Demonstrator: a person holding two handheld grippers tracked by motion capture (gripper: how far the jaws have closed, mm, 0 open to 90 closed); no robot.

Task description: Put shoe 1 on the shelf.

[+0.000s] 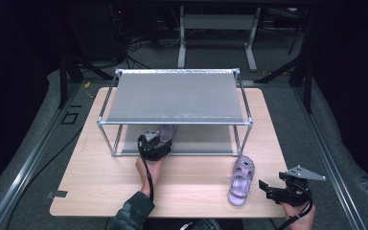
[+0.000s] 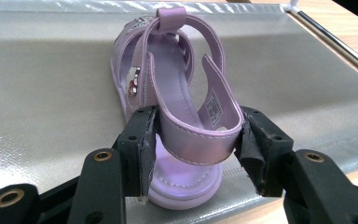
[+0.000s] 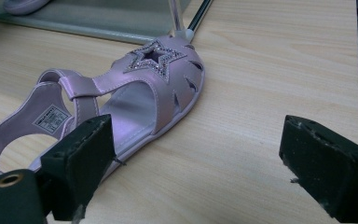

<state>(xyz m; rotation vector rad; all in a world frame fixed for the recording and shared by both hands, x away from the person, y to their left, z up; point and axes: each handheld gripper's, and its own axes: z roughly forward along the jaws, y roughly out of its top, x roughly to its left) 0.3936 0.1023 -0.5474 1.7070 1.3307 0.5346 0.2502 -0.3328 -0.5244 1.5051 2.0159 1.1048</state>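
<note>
On wooden table [image 1: 100, 177] (dark room), left gripper [image 2: 193, 140] pinches sandal [image 2: 177, 93]; right gripper [image 3: 196, 163] spread.

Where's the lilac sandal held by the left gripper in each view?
High view: lilac sandal at centre, on the rack's lower shelf, at the left gripper.
Left gripper view: centre, heel strap between the jaws.
Right gripper view: top left corner.
Shared landmark: grey lower shelf.

L gripper [image 1: 159, 141] w/ sandal [image 1: 166, 131] at rack [image 1: 175, 97]; 2nd sandal [image 1: 241, 180] by R gripper [image 1: 267, 187].
</note>
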